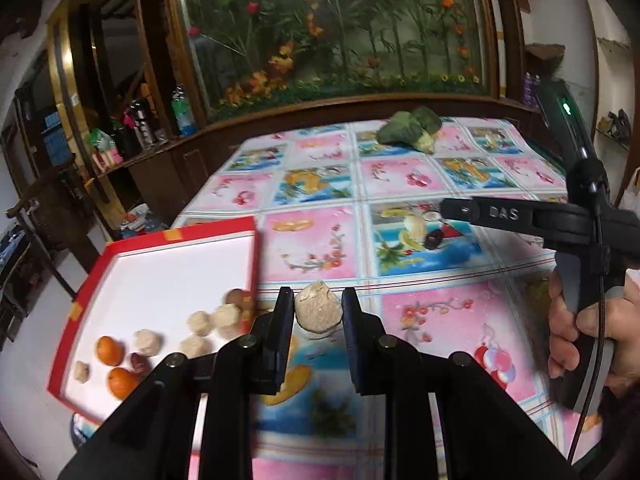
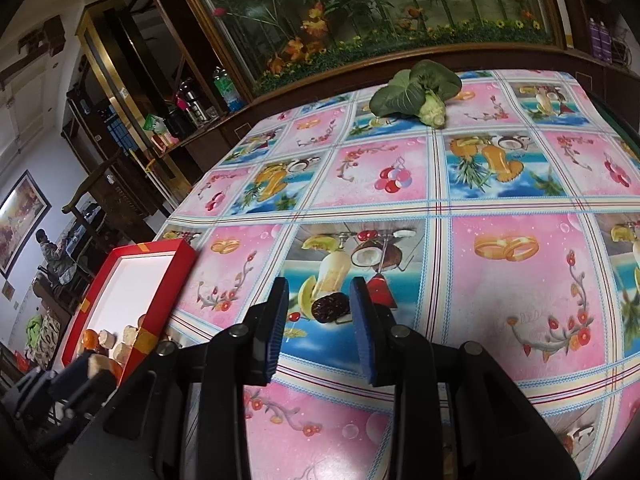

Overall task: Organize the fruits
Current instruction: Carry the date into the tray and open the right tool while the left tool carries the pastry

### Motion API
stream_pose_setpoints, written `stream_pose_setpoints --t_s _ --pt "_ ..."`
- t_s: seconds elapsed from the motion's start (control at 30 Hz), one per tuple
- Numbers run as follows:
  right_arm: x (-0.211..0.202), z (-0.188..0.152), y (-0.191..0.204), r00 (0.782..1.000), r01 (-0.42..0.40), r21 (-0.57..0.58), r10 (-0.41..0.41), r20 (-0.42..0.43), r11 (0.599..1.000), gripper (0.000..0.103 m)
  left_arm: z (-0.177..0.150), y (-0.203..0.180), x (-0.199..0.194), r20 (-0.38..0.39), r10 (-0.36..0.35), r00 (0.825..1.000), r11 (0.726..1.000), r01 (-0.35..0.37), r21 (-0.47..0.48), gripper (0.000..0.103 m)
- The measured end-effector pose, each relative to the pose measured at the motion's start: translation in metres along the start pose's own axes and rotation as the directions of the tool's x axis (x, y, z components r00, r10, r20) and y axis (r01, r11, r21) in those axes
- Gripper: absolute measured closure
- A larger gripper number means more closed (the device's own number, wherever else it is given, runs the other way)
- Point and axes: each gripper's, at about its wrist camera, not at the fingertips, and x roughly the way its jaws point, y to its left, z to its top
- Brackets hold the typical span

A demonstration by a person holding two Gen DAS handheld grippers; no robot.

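Note:
My left gripper (image 1: 318, 312) is shut on a beige, rough-skinned round fruit (image 1: 318, 314) and holds it just right of the red box (image 1: 176, 236). The box has a white floor and holds several beige fruits (image 1: 200, 322), two oranges (image 1: 109, 350) and a dark red fruit (image 1: 138, 362). My right gripper (image 2: 320, 312) is open, its jaws on either side of a dark red date-like fruit (image 2: 330, 307) that lies on the tablecloth. The right gripper also shows in the left wrist view (image 1: 448, 208), above that dark fruit (image 1: 434, 239).
A leafy green vegetable (image 2: 420, 94) lies at the table's far side. The patterned pink and blue tablecloth (image 2: 500, 280) covers the table. A wooden cabinet with bottles (image 2: 192, 108) stands to the far left, beyond the table's edge.

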Motion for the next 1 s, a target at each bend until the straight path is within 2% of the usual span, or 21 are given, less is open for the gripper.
stream_pose_setpoints --t_s 0.27,0.37,0.53,0.77,1.0 --pt "-0.01 -0.011 0.018 0.997 0.052 -0.059 -0.048 0.056 0.997 0.069 -0.012 0.05 -0.019 0.014 0.055 0.998 0.995 -0.054 -0.08 0.08" --pt "-0.014 -0.018 0.035 0.997 0.045 -0.075 -0.04 0.064 0.996 0.069 -0.019 0.07 -0.021 0.001 0.07 0.998 0.991 -0.07 -0.117 0.08" --pt "-0.026 -0.034 0.081 0.997 -0.014 -0.125 0.023 0.078 0.992 0.069 -0.032 0.091 -0.024 -0.009 0.079 0.997 0.985 -0.079 -0.152 0.08" --pt "-0.027 -0.063 0.155 0.982 -0.183 -0.178 0.19 0.024 0.967 0.069 -0.04 0.117 -0.028 -0.011 0.098 0.995 0.976 -0.098 -0.192 0.08" --pt "-0.015 -0.086 0.202 0.972 -0.234 -0.264 0.23 -0.046 0.936 0.069 -0.055 0.14 -0.021 -0.046 0.113 0.993 0.963 -0.121 -0.239 0.08"
